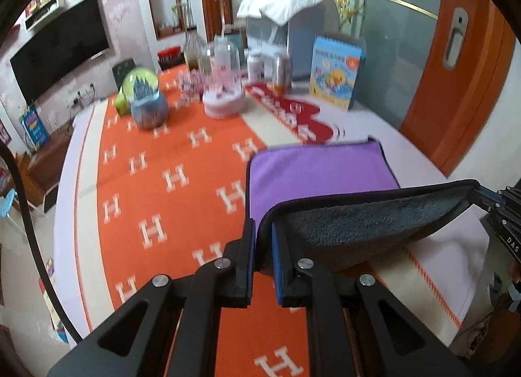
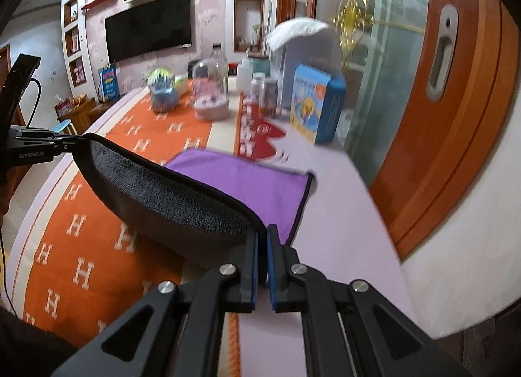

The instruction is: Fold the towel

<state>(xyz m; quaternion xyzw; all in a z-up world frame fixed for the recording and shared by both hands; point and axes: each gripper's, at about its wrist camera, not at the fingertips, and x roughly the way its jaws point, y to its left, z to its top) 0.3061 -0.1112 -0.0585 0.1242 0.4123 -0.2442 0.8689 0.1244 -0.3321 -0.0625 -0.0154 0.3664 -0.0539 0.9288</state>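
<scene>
The towel point(image 1: 319, 171) is purple on one side and dark grey on the other, with a black hem. Its far part lies flat on the table, purple side up. Its near edge is lifted and stretched between both grippers, grey side point(image 2: 169, 197) facing me. My left gripper point(image 1: 263, 230) is shut on the near left corner. My right gripper point(image 2: 263, 233) is shut on the near right corner. The right gripper shows at the right edge of the left wrist view point(image 1: 482, 197); the left gripper shows at the left of the right wrist view point(image 2: 70, 144).
An orange cloth with white H letters point(image 1: 156, 181) covers the table. At the back stand a snow globe point(image 1: 146, 100), a glass dome point(image 1: 224, 83), bottles point(image 1: 280, 70), a blue calendar point(image 1: 335, 74) and a white appliance point(image 1: 293, 25). An orange door point(image 1: 462, 67) is close on the right.
</scene>
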